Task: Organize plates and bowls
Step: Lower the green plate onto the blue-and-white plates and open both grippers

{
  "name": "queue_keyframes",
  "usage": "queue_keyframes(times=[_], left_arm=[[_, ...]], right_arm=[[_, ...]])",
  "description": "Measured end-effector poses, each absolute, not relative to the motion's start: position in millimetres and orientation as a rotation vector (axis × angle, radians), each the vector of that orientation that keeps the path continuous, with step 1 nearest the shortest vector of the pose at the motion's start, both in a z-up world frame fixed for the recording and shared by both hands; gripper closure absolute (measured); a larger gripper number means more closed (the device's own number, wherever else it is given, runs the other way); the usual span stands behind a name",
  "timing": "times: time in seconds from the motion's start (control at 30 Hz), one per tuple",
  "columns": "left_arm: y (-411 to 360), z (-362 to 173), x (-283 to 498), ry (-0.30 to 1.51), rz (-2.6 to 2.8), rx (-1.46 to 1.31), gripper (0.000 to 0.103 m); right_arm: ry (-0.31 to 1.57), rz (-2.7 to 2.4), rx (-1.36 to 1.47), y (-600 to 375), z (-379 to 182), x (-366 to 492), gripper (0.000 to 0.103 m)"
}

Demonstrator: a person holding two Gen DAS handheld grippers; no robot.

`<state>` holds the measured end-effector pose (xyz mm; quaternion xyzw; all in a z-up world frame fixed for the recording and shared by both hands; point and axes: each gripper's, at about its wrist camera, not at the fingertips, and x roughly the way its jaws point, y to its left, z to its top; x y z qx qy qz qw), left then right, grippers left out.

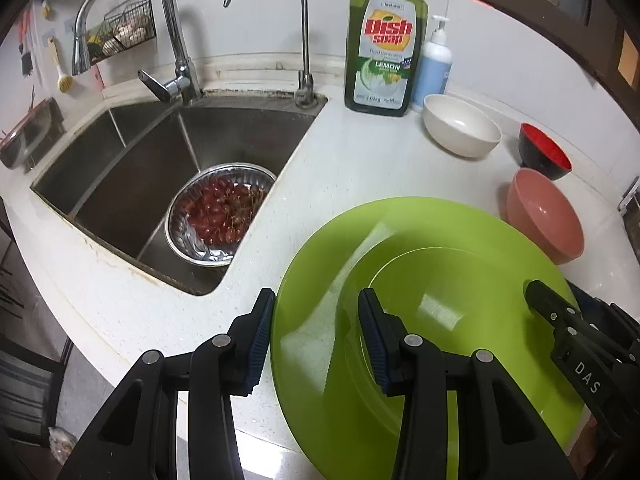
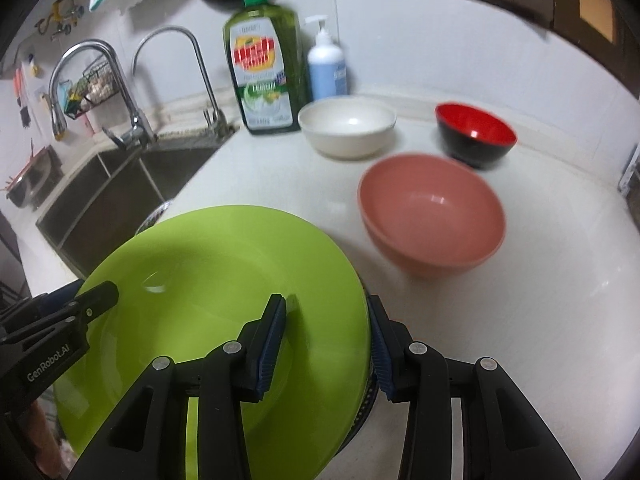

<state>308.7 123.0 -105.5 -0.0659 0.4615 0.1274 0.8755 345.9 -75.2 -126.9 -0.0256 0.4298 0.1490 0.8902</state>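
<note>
A large green plate (image 1: 440,280) lies on the white counter; it also shows in the right wrist view (image 2: 224,280). My left gripper (image 1: 316,344) is open, its jaws straddling the plate's left rim. My right gripper (image 2: 328,348) is open, its jaws straddling the plate's right rim. Something patterned peeks out under the plate's right edge. A pink bowl (image 2: 432,216), a white bowl (image 2: 348,128) and a red-and-black bowl (image 2: 476,136) stand upright behind the plate; they also show in the left wrist view: pink bowl (image 1: 544,220), white bowl (image 1: 460,126), red-and-black bowl (image 1: 544,156).
A steel sink (image 1: 132,168) at the left holds a metal bowl of red grapes (image 1: 220,212). Two faucets (image 1: 176,40) stand behind it. A green dish soap bottle (image 1: 384,44) and a white pump bottle (image 1: 436,64) stand at the back wall.
</note>
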Motion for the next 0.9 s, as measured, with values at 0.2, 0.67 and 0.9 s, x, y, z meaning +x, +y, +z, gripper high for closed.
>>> queue_keyframes(times=[0.2,0.67,0.9], left_arm=[[124.7,-118.4,310.4,0.995,0.269,-0.148,0.061],[120.9,-133.2,323.5,1.018,0.261,-0.142,0.061],[123.0,-139.7,325.7,1.038,0.259,-0.150,0.061]], right_arm=[[0.938,0.308,-0.062,-74.4,-144.3,348.3,0.061],[0.926,0.296,-0.088,-72.1,-149.4,355.9,0.060],[0.954,0.295,-0.104,-72.5,-157.6,359.8,0.059]])
